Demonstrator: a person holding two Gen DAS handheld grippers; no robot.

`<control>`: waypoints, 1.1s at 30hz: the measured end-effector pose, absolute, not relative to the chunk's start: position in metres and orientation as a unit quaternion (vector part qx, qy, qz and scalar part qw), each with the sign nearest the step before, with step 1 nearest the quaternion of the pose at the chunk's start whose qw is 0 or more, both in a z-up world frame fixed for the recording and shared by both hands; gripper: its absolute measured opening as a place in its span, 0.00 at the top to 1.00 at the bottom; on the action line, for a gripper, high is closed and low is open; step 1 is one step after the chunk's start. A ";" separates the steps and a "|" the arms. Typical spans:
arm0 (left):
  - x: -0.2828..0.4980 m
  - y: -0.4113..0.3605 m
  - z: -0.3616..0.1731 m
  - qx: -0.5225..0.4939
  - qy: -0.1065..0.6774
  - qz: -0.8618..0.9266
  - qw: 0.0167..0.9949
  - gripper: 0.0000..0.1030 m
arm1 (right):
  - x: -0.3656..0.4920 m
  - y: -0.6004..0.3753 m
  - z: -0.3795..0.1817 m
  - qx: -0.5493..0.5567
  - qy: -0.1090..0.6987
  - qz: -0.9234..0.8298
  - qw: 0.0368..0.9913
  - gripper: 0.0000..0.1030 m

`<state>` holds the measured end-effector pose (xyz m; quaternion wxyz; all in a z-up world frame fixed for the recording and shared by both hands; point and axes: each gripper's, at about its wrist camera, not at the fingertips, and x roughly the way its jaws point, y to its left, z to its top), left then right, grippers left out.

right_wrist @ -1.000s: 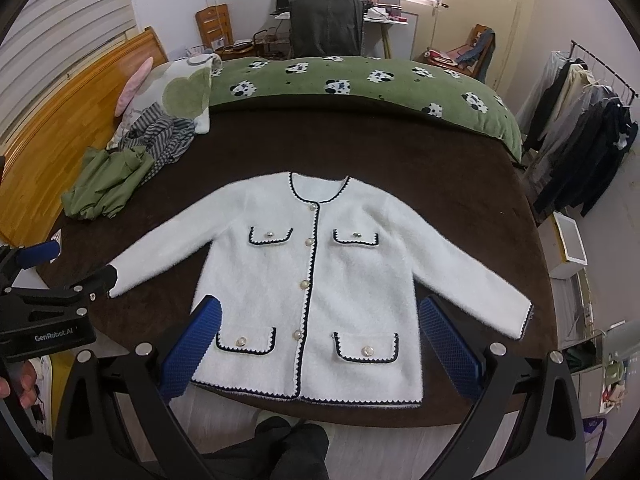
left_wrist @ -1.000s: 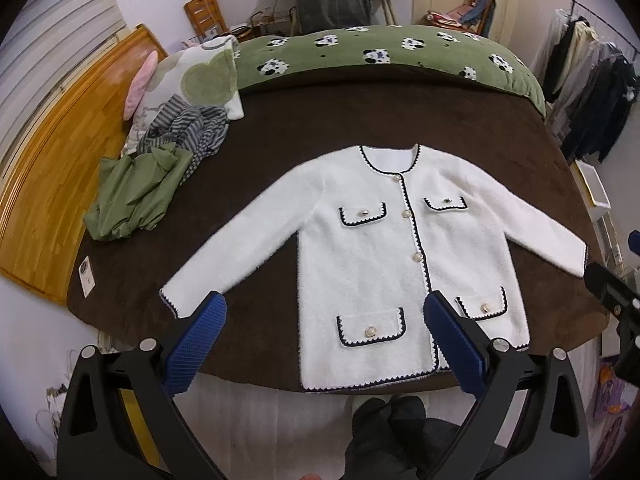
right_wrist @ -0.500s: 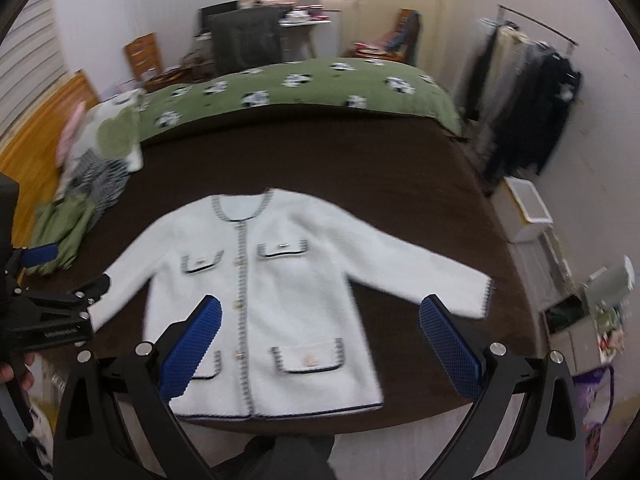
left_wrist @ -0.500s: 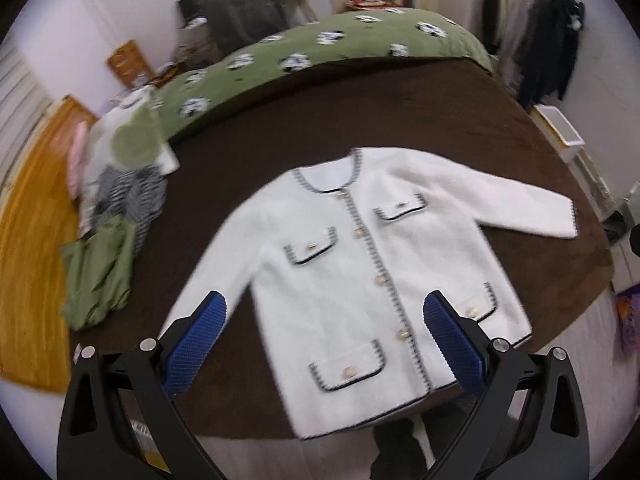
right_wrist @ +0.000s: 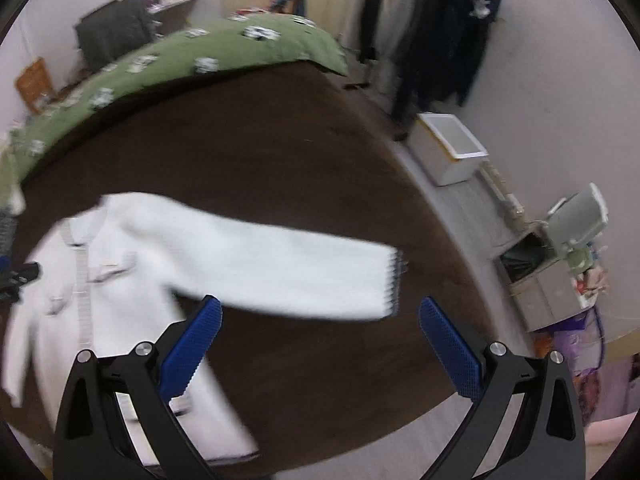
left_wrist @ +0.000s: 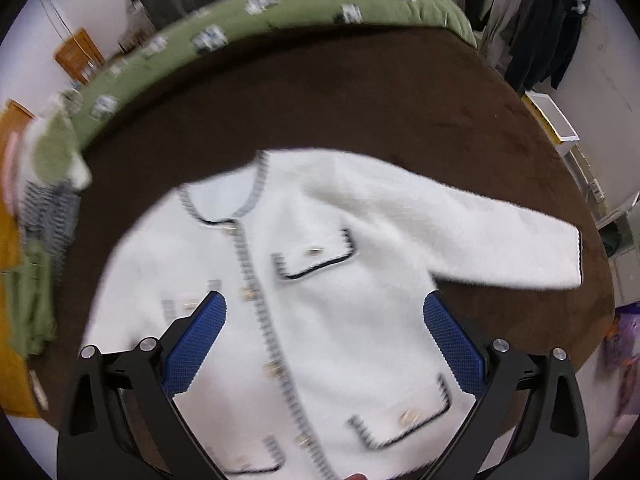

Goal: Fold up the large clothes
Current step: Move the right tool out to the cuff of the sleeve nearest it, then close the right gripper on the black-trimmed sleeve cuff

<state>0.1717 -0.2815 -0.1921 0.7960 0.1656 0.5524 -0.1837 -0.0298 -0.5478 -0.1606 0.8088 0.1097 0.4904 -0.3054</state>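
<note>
The white cardigan [left_wrist: 320, 300] lies flat and face up on the brown bedspread [left_wrist: 360, 112] of the bed, buttoned down the front, its dark scalloped trim running round the neckline, the placket and the pockets. One sleeve [right_wrist: 280, 268] stretches out sideways across the brown cover, its trimmed cuff [right_wrist: 394, 280] short of the bed's edge. The left tongs [left_wrist: 324, 344] hang above the cardigan's lower front, their blue-padded fingers [left_wrist: 196, 344] spread wide apart with nothing between them; whether they touch the fabric cannot be told. The right tongs [right_wrist: 320, 344] are also spread wide and empty, above the bedspread just below the outstretched sleeve, one blue finger [right_wrist: 190, 344] overlapping the cardigan's side in the picture. Both views are smeared by motion blur. Along the far side of the bed lies a green quilt [left_wrist: 280, 12] with pale printed patches. To the side of the cardigan sits a pile of green and striped clothes [left_wrist: 36, 264]. Beyond the bed, dark garments [right_wrist: 440, 32] hang on a rack, and a white box [right_wrist: 452, 148] stands on the floor.
</note>
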 end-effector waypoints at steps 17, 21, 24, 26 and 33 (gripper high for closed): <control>0.243 -0.363 -0.351 0.198 0.549 -0.162 0.795 0.06 | -0.064 -0.681 -0.355 0.301 0.451 -0.333 0.772 0.08; 0.240 -0.370 -0.370 0.193 0.563 -0.163 0.787 0.06 | -0.053 -0.678 -0.368 0.296 0.453 -0.322 0.777 0.09; 0.238 -0.370 -0.376 0.175 0.569 -0.161 0.787 0.05 | -0.049 -0.677 -0.377 0.290 0.454 -0.321 0.779 0.10; 0.237 -0.369 -0.376 0.166 0.572 -0.162 0.786 0.05 | -0.051 -0.675 -0.378 0.285 0.449 -0.331 0.780 0.17; 0.235 -0.370 -0.372 0.170 0.573 -0.170 0.784 0.05 | -0.051 -0.670 -0.373 0.285 0.445 -0.330 0.782 0.54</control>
